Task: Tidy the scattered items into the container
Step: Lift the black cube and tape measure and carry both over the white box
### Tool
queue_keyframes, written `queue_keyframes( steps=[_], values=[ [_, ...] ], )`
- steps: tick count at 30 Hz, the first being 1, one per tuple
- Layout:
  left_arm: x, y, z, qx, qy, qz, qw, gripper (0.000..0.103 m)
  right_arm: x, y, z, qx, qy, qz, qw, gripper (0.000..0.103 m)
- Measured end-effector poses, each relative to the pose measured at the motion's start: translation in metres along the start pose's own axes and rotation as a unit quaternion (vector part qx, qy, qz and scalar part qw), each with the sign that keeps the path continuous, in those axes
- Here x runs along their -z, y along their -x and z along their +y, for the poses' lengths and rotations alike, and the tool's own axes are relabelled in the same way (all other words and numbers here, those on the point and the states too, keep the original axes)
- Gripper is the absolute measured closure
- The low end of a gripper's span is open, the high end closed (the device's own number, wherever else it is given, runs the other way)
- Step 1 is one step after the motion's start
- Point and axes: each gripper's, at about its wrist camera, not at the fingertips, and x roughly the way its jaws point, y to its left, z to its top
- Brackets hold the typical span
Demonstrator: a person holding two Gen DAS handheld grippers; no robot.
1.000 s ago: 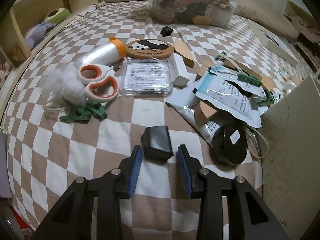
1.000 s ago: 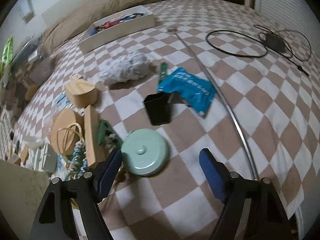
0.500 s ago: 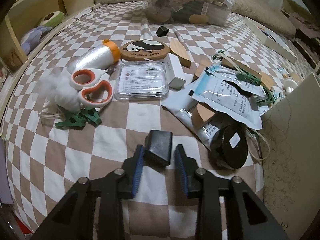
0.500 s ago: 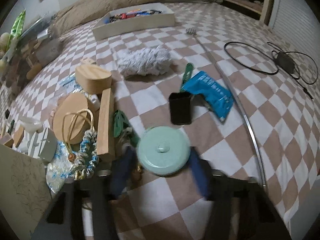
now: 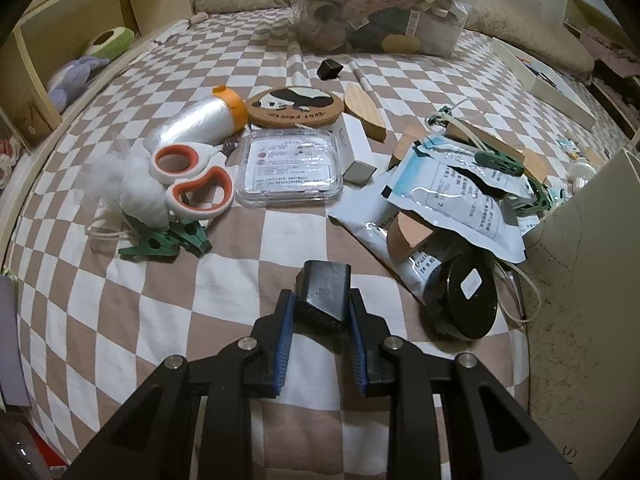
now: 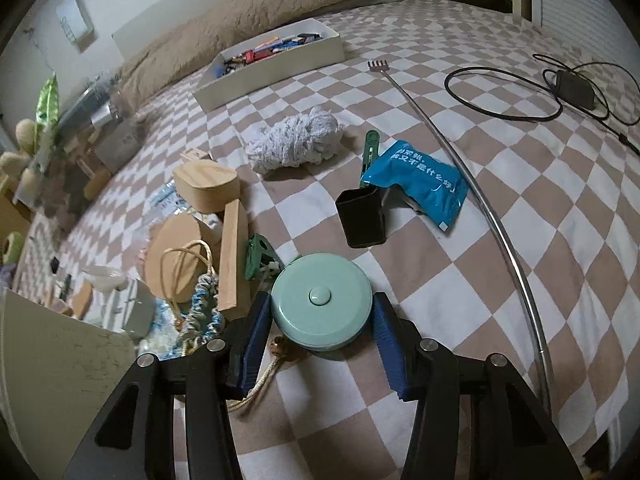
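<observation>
A bed covered in a brown-and-white checked sheet (image 5: 276, 240) serves as the work surface, strewn with small household things, with a beige pillow at the far end.

In the left wrist view the left gripper (image 5: 322, 312) is clenched on a small black box (image 5: 325, 292) in the near middle of the sheet; its blue pads press both sides, and the jaws have just been closing onto it. Far behind it lie orange-handled scissors (image 5: 192, 180) and a clear plastic case (image 5: 292, 168), and to the right a black round tin (image 5: 466, 296) under a heap of paper packets.

In the right wrist view the right gripper (image 6: 320, 320) has just been closing too, and now grasps a mint-green round case (image 6: 320, 306) across its width. A black cup (image 6: 362, 216) and a blue packet (image 6: 416, 184) lie just beyond it.

The container is probably the pale wall (image 6: 52, 364) at the near left of the right view.

To do this well, I would lift both straight up before travelling, since the round case sits against a cord (image 6: 256, 380) and green clips that could drag along. The box is held only by its near end, so a slow, level carry seems wise.
</observation>
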Motion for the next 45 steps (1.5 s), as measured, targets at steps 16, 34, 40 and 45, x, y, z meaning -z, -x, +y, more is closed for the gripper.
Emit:
queue_keyframes(
  steps=[16, 34, 40, 45],
  values=[
    [0.002, 0.031, 0.007, 0.008, 0.025, -0.053, 0.9983, 0.078, 0.005, 0.045, 0.009, -0.043, 0.013, -0.059, 0.997, 0.052],
    [0.003, 0.111, -0.034, 0.060, -0.006, -0.140, 0.9883, 0.078, 0.005, 0.130, 0.033, -0.111, 0.090, -0.102, 0.985, 0.052],
    [0.007, 0.139, -0.050, 0.084, -0.025, -0.165, 0.9823, 0.078, 0.011, 0.156, 0.045, -0.138, 0.120, -0.109, 0.977, 0.052],
    [0.015, 0.159, -0.068, 0.102, -0.046, -0.179, 0.9775, 0.078, 0.021, 0.170, 0.055, -0.157, 0.146, -0.111, 0.970, 0.052]
  ],
)
